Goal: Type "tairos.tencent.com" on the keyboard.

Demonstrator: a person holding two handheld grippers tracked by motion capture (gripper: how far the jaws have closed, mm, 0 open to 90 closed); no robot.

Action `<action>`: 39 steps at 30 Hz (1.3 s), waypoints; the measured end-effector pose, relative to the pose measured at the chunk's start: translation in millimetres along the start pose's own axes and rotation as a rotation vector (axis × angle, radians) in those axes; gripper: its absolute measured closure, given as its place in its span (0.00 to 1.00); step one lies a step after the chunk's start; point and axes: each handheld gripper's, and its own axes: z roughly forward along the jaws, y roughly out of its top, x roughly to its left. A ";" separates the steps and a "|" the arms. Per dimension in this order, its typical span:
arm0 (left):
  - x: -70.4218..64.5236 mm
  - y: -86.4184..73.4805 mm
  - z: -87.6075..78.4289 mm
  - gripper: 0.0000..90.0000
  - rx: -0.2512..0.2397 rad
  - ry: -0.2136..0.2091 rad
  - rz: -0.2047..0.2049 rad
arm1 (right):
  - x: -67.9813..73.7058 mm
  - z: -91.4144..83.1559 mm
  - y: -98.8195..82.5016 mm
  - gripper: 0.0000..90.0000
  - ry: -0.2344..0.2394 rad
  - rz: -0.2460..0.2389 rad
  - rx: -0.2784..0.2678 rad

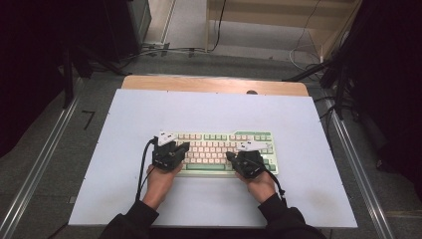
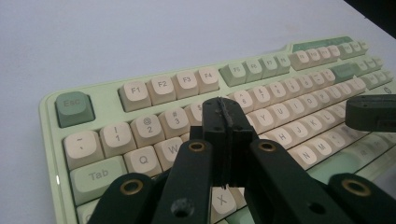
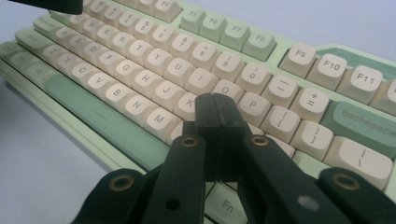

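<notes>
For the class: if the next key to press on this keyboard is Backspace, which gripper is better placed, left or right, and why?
Probably the right gripper: shut, it hangs over the keyboard near P, with Backspace close by. The left gripper, also shut, sits near the W and number keys.

The keyboard (image 1: 224, 152) is the one obstacle on the counter (image 1: 209, 107), lying just nearer the near edge than the middle. Wide bare surface runs along the far edge, down both side edges and in all four corners. The left tool (image 1: 185, 146) and right tool (image 1: 230, 156) crowd the key rows, leaving a short gap between them.
</notes>
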 end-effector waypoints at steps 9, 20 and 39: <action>1.9 -0.3 -0.9 1.00 0.000 0.004 -0.004 | -0.9 2.6 -2.4 0.97 -0.005 -0.002 0.026; 1.5 -1.0 -1.2 1.00 0.000 0.002 -0.004 | 1.0 4.3 -4.6 0.97 -0.014 -0.003 0.033; -2.9 -2.4 -0.7 1.00 0.012 -0.013 0.002 | 4.5 1.9 12.3 0.97 -0.009 0.006 -0.045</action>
